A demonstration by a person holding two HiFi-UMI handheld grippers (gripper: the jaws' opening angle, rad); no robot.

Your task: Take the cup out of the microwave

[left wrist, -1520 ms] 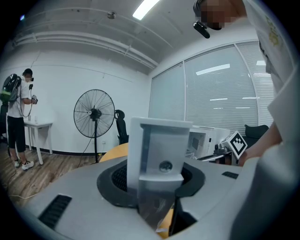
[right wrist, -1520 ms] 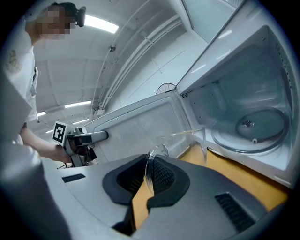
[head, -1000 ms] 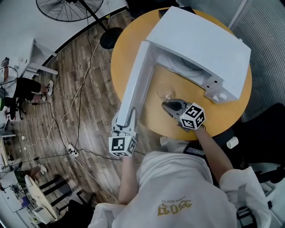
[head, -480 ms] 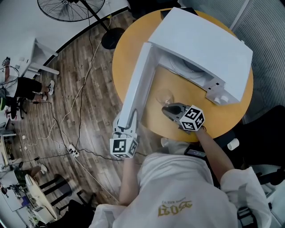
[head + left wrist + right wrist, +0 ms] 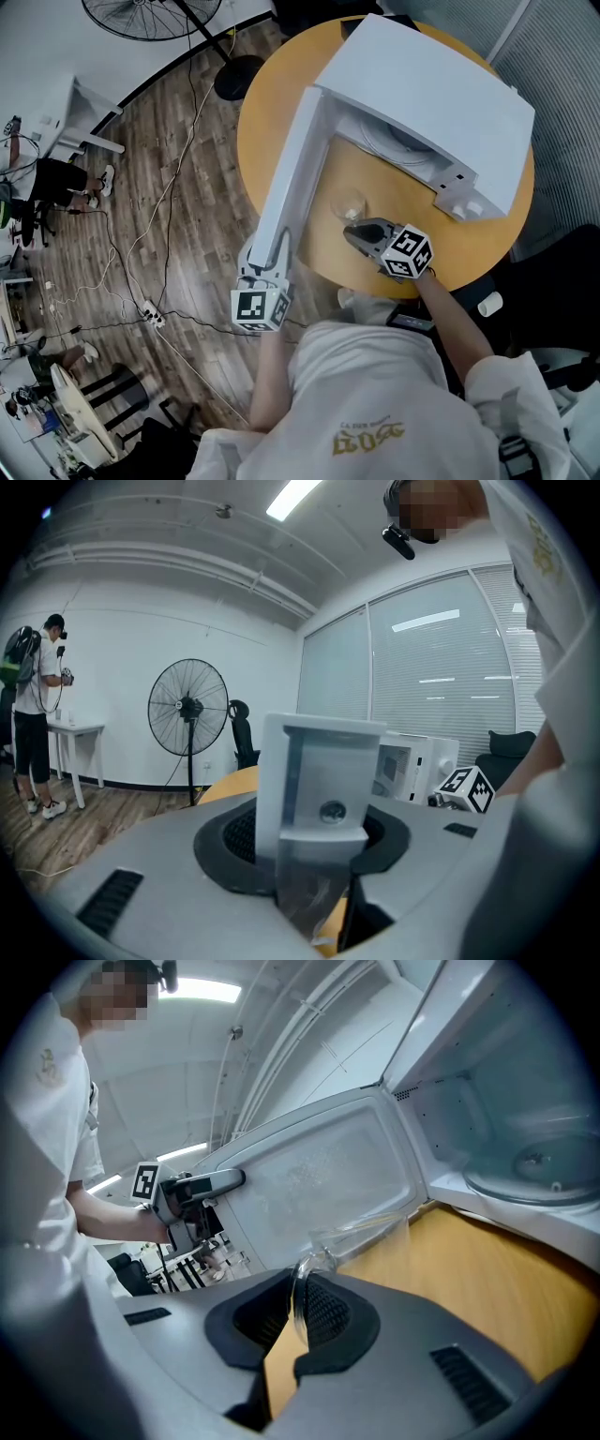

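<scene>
A white microwave (image 5: 422, 84) stands on a round yellow table (image 5: 272, 103) with its door (image 5: 291, 178) swung wide open. My left gripper (image 5: 265, 255) is shut on the door's outer end; in the left gripper view the white door edge (image 5: 319, 780) fills the space between the jaws. A clear glass cup (image 5: 349, 202) stands on the table in front of the open cavity. My right gripper (image 5: 352, 228) is shut on it, and in the right gripper view thin glass (image 5: 298, 1297) is pinched between the jaws, with the cup body (image 5: 361, 1237) beyond. The glass turntable (image 5: 544, 1162) in the cavity is bare.
The table's near edge runs just below the right gripper. A standing fan (image 5: 150, 14) and loose cables (image 5: 169, 206) are on the wood floor to the left. A black chair (image 5: 562, 272) sits at the right. A person (image 5: 33, 724) stands far off by a white desk.
The right gripper and the cup have shifted very slightly toward the table's near edge. The left gripper and the door have stayed where they were.
</scene>
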